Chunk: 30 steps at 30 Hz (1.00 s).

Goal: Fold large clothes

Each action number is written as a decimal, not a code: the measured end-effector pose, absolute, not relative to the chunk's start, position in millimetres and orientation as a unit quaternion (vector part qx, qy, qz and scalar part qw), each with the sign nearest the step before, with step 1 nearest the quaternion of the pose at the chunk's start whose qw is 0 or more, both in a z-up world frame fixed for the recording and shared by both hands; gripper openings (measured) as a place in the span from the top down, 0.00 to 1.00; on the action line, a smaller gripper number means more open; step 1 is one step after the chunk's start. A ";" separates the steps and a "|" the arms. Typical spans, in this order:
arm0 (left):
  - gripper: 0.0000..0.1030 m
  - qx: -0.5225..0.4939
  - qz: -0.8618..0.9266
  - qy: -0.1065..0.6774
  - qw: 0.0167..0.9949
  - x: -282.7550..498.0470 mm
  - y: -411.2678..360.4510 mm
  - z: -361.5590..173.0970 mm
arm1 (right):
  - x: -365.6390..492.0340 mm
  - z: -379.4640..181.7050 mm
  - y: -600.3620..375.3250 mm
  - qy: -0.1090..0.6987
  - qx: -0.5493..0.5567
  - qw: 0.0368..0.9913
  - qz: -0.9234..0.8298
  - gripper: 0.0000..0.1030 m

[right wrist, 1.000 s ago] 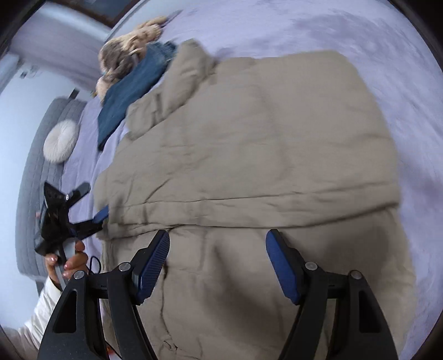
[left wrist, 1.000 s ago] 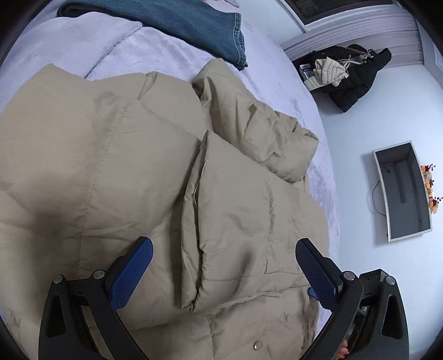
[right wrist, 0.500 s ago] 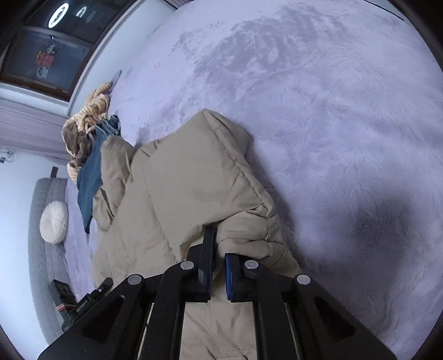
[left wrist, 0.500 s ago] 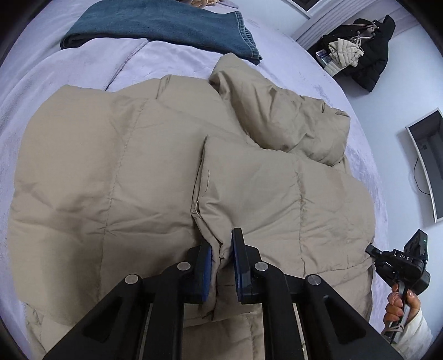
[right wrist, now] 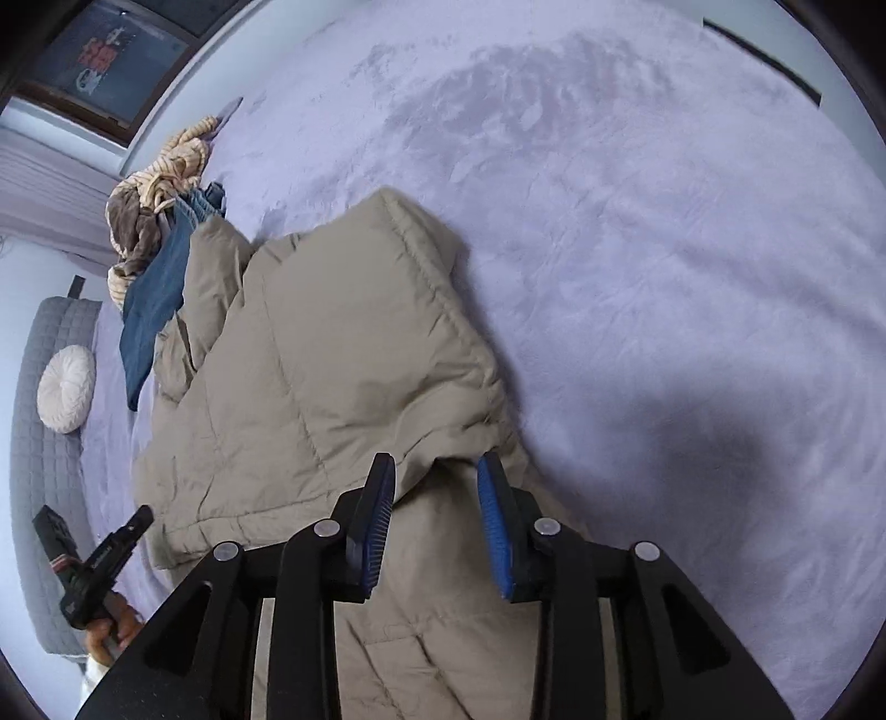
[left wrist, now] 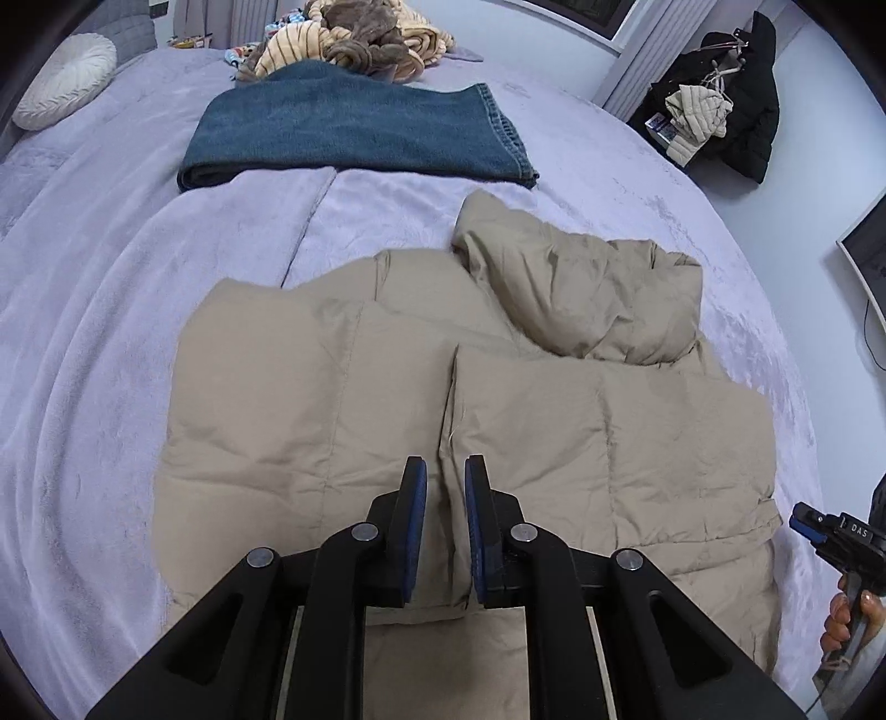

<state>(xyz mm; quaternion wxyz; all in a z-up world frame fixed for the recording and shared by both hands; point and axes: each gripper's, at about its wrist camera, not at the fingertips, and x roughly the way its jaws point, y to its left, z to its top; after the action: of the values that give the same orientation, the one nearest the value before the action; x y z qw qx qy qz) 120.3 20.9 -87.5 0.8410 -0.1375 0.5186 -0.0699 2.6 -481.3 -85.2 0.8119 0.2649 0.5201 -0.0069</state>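
On the left wrist view, a round white cushion (left wrist: 63,77) lay at about 10 o'clock, on the lilac blanket (left wrist: 99,310) that covered the bed. Near 12 o'clock there was a heap of striped and brown clothes (left wrist: 354,41), and just below it a folded piece of blue denim (left wrist: 354,133). The beige puffer jacket (left wrist: 343,399) was spread in the middle of the blanket, with one padded part folded over its right half and its hood (left wrist: 587,293) bunched toward 1 o'clock. The left gripper (left wrist: 444,487) stood at 6 o'clock over the near edge of the folded part; its blue pads (left wrist: 416,487) were close together with a narrow gap, and I could not tell if cloth was pinched between them. At 2 o'clock dark coats (left wrist: 742,99) hung by the wall. At 4 o'clock the right gripper (left wrist: 803,523) was seen from the side at the jacket's right edge.

On the right wrist view, the left gripper (right wrist: 141,518) appeared at 8 o'clock, held by a hand (right wrist: 113,637). The jacket (right wrist: 332,360) ran from 10 o'clock down to 6 o'clock, with a padded fold lifted in the centre. The right gripper (right wrist: 437,487) at 6 o'clock had its fingers parted, and the edge of the fold lay between them, not squeezed. To the right, the blanket (right wrist: 664,249) carried a dark shadow near 4 o'clock.
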 end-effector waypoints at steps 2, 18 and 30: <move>0.85 -0.131 -0.082 0.512 0.845 129.1 13.4 -80.9 | 16.3 -78.7 -490.4 0.502 0.271 0.821 -0.011 0.67; 0.85 -0.078 -0.073 0.544 0.832 151.6 -38.6 -149.4 | 91.8 -140.5 -449.3 0.530 0.179 0.828 0.024 0.71; 0.85 -0.080 -0.019 0.550 0.831 114.2 -15.5 -116.4 | 22.9 -99.8 -457.1 0.537 0.124 0.835 -0.013 0.68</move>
<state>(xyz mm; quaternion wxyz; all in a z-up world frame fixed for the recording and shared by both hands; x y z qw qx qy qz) 114.2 -15.5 -116.5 0.8313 -0.0798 0.5498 -0.0186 22.9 -457.1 -99.8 0.8346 0.1238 0.5367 -0.0127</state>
